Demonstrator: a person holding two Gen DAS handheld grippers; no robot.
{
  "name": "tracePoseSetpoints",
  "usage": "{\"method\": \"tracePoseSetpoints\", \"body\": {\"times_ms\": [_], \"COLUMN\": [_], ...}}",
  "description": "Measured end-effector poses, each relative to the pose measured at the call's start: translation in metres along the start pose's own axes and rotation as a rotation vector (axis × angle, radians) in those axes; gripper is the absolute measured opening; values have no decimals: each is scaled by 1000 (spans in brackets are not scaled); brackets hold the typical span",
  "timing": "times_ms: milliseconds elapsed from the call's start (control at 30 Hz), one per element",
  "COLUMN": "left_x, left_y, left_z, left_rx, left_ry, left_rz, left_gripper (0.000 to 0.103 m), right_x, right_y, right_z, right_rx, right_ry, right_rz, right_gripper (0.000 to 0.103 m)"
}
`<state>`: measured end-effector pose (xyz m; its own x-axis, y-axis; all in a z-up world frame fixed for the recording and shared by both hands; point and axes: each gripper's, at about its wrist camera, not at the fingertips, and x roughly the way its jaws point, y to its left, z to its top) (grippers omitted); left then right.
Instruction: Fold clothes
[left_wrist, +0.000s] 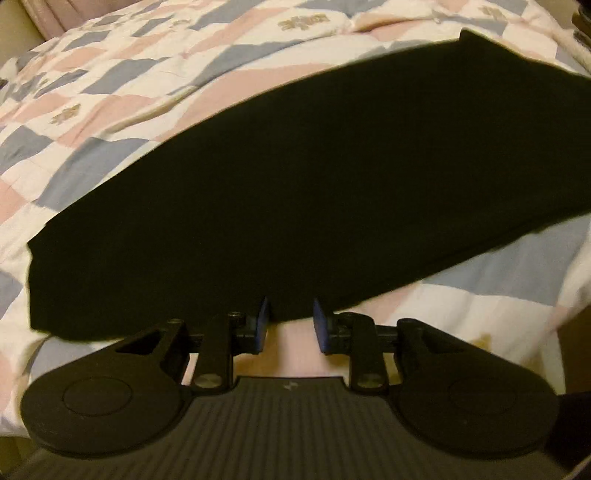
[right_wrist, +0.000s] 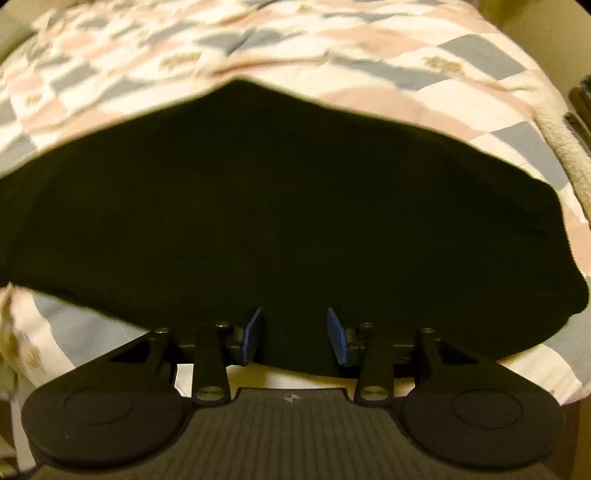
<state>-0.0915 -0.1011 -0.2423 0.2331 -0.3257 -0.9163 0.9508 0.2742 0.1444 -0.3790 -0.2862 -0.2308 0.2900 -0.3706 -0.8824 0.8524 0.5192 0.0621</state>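
The left gripper sits at the lower centre of its wrist view, its two blue-padded fingers parted with a clear gap between them and nothing clamped in that gap. The right gripper likewise fills the bottom of its own view, its blue pads spread apart a little wider, tips angled slightly outward. Both point forward and somewhat downward, their black linkage arms splayed symmetrically to the lower left and lower right of each frame.
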Motion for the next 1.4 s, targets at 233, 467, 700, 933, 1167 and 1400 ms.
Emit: {"method": "tracePoseSetpoints", "body": {"times_ms": [233,467,700,933,1167,1400], "left_x": [3,19,-28,-107,-191,-239], "left_y": [4,-32,-8,33,61,72], "left_z": [32,1,-16,-22,-50,-75], "left_rx": [-147,-99,-118,-119,-136,-120], "left_ry": [-41,69,76,5,-134,-190], "left_rz": [-36,-64,-133,-62,-60,-69], "left_gripper": [25,25,34,48,62,63], "right_x": [26,25,-28,-106,-180,-225], "right_y": [34,51,66,107,155,178], "right_z": [-8,-32,-46,-50,-75,-92], "right_rx": [-43,-23,181,327,331,314], "right_ry": [84,152,84,-17,-120,-168], "right_rz": [76,60,-71,-89,-59,-89], "right_gripper": [45,54,76,93,100,101]}}
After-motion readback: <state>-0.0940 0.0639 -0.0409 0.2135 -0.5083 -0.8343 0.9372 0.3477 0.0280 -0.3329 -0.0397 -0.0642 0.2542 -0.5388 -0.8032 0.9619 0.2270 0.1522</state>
